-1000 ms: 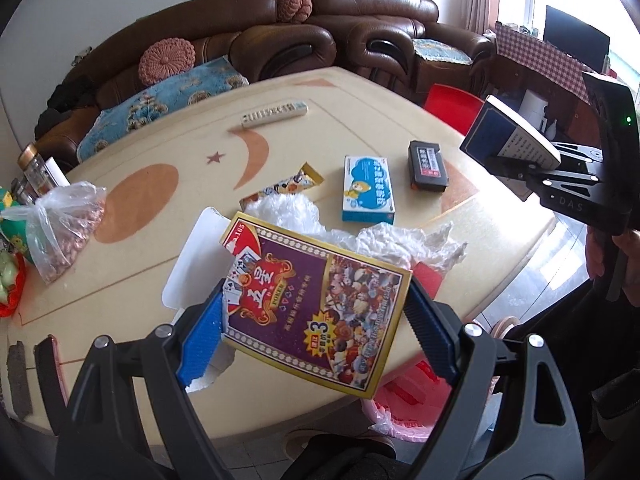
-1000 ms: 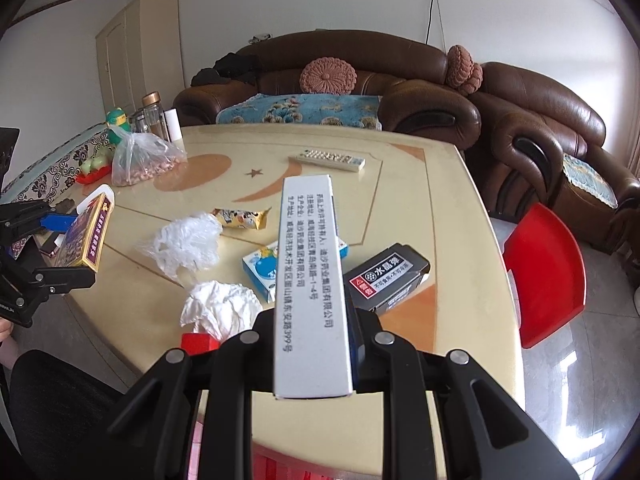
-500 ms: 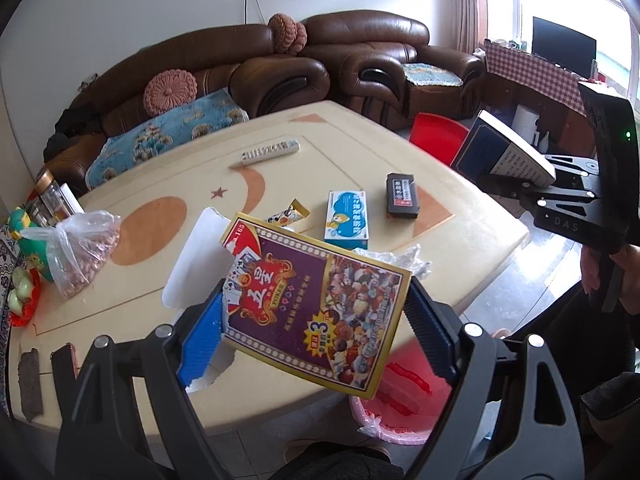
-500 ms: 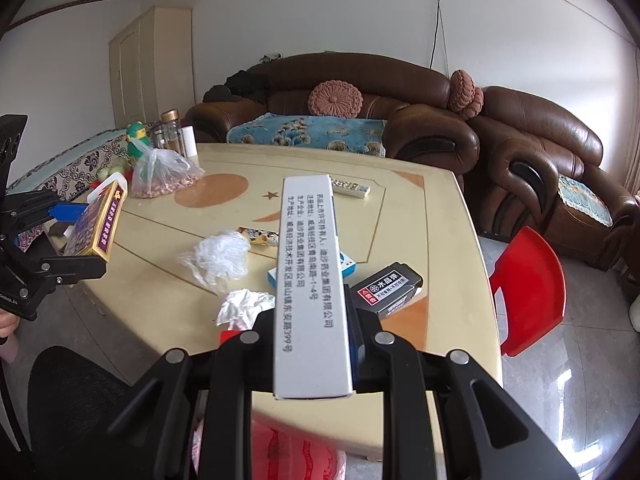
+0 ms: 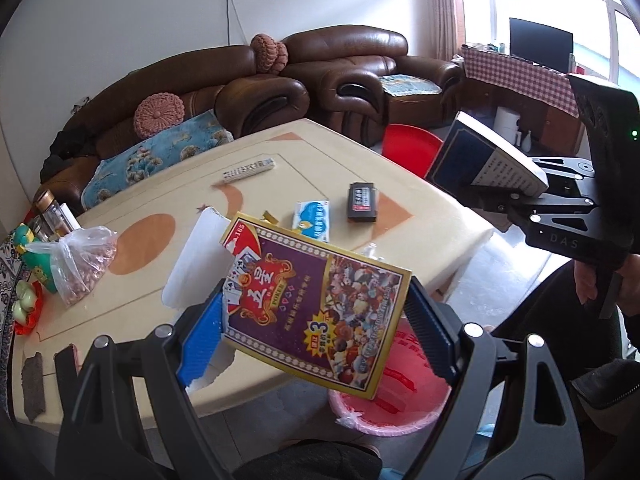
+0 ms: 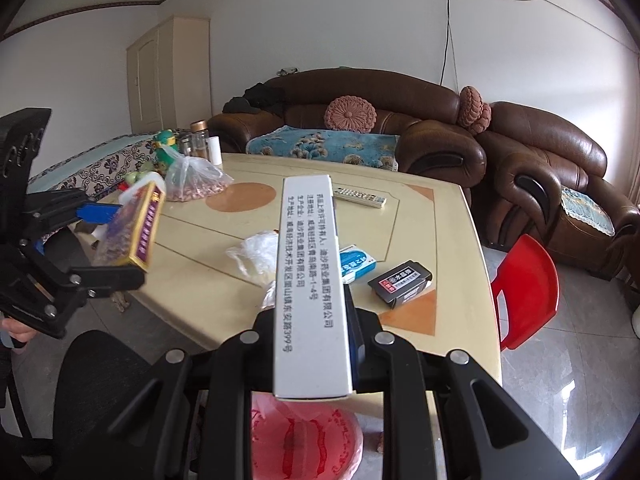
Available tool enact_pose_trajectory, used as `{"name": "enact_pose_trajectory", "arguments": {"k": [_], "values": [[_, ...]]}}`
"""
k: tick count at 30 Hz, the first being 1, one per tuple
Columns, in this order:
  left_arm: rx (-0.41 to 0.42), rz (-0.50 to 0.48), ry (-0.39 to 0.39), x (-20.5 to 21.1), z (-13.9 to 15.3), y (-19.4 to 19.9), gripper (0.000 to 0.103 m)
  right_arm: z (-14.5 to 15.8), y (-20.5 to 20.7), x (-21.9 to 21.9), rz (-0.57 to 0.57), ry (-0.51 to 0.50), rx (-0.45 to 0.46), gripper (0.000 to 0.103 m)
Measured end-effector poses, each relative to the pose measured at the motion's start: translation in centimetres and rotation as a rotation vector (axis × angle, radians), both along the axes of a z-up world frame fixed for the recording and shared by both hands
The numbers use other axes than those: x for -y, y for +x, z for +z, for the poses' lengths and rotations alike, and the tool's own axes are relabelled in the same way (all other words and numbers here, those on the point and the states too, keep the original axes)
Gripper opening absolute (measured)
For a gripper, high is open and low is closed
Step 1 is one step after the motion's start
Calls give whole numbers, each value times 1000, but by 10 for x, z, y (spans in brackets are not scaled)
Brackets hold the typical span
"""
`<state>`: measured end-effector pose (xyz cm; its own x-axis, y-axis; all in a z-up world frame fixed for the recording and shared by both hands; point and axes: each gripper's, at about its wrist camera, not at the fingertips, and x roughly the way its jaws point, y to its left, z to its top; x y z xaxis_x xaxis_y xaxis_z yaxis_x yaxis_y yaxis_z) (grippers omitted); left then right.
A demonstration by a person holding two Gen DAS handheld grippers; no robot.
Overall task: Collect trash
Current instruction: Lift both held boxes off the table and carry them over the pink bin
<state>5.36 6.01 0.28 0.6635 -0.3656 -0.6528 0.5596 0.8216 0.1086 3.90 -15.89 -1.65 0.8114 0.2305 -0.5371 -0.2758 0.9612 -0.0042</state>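
Both lifted back from counter (image 5: 400,184) since earlier frame. Left gripper (image 5: 316,316) clamped across playing-card box (image 5: 312,300), right gripper (image 6: 312,344) clenched on white medicine carton (image 6: 308,280); held above pink-lined bin (image 5: 400,396), presumably for dropping.

Home living room, brown leather sofa (image 6: 400,120), round cushions (image 6: 350,114), dining table (image 6: 440,216)
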Motion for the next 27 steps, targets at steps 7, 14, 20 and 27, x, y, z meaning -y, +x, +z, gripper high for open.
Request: {"name": "enact_pose_trajectory", "arguments": {"k": [7, 14, 20, 27], "values": [[-30, -32, 11, 12, -17, -16, 83, -8, -18, -4, 10, 9, -22, 21], [-86, -58, 9, 24, -39, -21, 83, -26, -27, -9, 7, -1, -52, 21], [-128, -77, 5, 31, -56, -20, 83, -45, -31, -13, 7, 5, -96, 21], [-169, -80, 7, 36, -75, -17, 83, -66, -35, -14, 0, 9, -137, 21]]}}
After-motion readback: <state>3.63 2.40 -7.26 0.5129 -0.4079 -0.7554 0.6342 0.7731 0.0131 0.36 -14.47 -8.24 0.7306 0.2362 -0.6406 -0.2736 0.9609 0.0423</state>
